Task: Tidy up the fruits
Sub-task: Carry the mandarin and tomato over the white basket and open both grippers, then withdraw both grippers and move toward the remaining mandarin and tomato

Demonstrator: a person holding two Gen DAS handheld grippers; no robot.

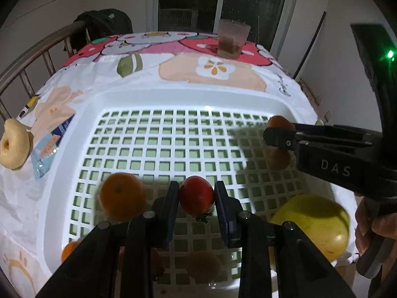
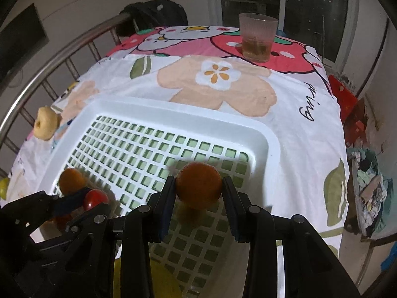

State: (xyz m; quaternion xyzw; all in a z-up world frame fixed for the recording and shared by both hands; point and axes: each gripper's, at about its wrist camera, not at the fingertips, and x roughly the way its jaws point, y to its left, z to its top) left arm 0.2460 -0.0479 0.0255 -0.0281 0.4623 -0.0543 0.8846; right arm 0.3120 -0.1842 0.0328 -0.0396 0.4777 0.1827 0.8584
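Note:
A white slotted plastic basket [image 1: 67, 149] [image 2: 270, 146] lies on the flowered tablecloth. My left gripper [image 1: 197, 196] is shut on a red tomato [image 1: 197, 195] and holds it over the basket's near part; it also shows in the right wrist view [image 2: 95, 198]. My right gripper [image 2: 198, 188] is shut on a small orange [image 2: 198, 185] above the basket's right side; it shows in the left wrist view [image 1: 280, 123]. An orange [image 1: 121, 196] [image 2: 70, 180] sits in the basket left of the tomato. A big yellow-green fruit [image 1: 315, 223] lies at the basket's right edge.
A doughnut-shaped bun [image 1: 13, 149] [image 2: 46, 126] rests left of the basket by a metal rail [image 1: 37, 52]. A plastic cup [image 1: 233, 38] [image 2: 256, 39] with brown liquid stands at the table's far side. More small fruit [image 1: 70, 248] lies at the basket's near left.

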